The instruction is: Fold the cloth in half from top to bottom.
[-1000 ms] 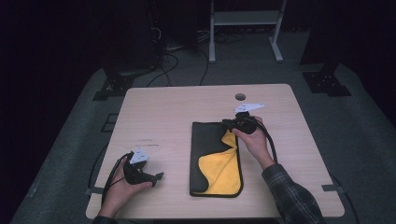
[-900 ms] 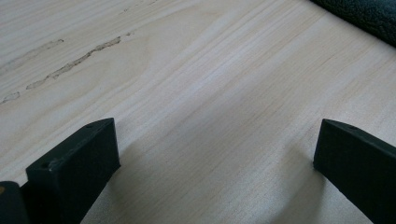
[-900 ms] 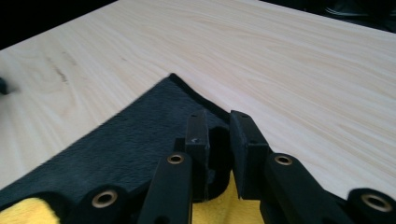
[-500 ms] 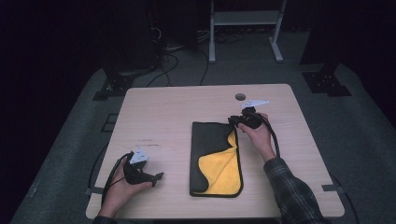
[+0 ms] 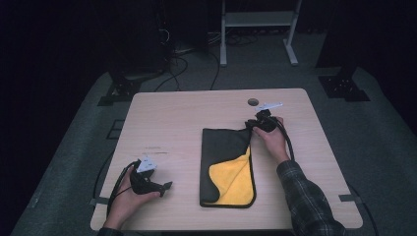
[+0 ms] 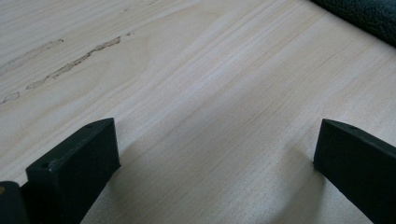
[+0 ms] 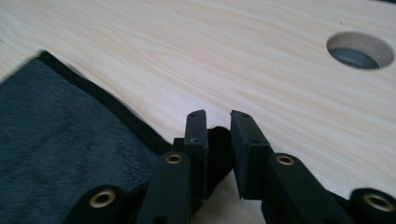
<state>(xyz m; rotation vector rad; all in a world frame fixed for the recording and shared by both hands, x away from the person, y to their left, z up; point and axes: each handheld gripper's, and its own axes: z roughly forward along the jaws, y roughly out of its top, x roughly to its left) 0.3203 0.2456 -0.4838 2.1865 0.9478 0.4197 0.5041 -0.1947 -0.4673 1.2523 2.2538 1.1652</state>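
A black cloth [image 5: 223, 147] with a yellow inner side lies folded on the wooden table [image 5: 172, 113], its yellow face showing at the lower right. My right gripper [image 5: 252, 127] is low at the cloth's upper right corner. In the right gripper view its jaws [image 7: 218, 123] have just been opening; the cloth [image 7: 60, 140] corner still sits between them, leaning on the left pad with a slit beside the right one. My left gripper [image 5: 164, 187] rests at the table's front left, and its jaws [image 6: 215, 154] stand wide open over bare wood.
A round cable hole [image 5: 253, 102] sits in the table just behind the right gripper, also seen as the hole [image 7: 359, 51] ahead of the jaws. The cloth's dark edge [image 6: 369, 16] lies beyond the left gripper. Stands and cables are on the floor behind.
The right hand has moved right and down, drawing the cloth's upper right corner out flat on the table. The left hand has stayed put.
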